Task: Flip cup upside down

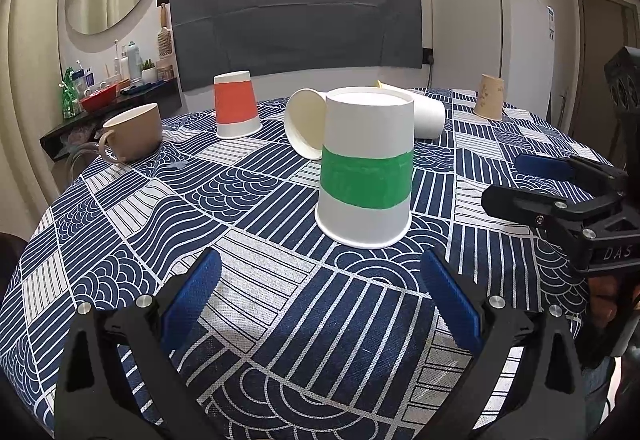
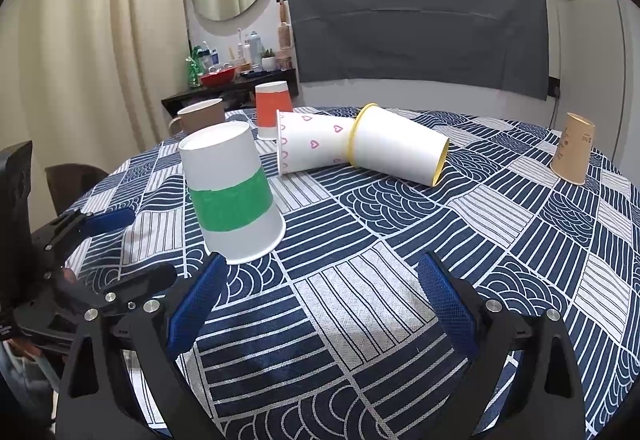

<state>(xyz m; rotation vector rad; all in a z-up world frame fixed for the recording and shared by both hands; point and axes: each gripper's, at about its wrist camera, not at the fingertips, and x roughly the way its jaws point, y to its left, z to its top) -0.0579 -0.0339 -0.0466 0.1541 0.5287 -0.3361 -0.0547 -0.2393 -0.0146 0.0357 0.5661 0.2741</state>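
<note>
A white paper cup with a green band (image 1: 366,168) stands upside down on the patterned tablecloth (image 1: 240,208), just ahead of my left gripper (image 1: 320,272), which is open and empty. The cup also shows in the right wrist view (image 2: 232,196), ahead and left of my right gripper (image 2: 322,276), which is open and empty. Two cups lie on their sides: a white heart-print cup (image 2: 312,146) and a yellow-rimmed cup (image 2: 398,150). The right gripper shows in the left wrist view (image 1: 552,192); the left gripper shows in the right wrist view (image 2: 104,252).
An orange-banded cup (image 1: 236,104) and a tan cup (image 1: 489,97) stand upside down at the back. A beige mug (image 1: 134,134) stands upright at the left. A shelf with bottles (image 1: 104,92) and a fridge (image 1: 492,40) lie beyond the table.
</note>
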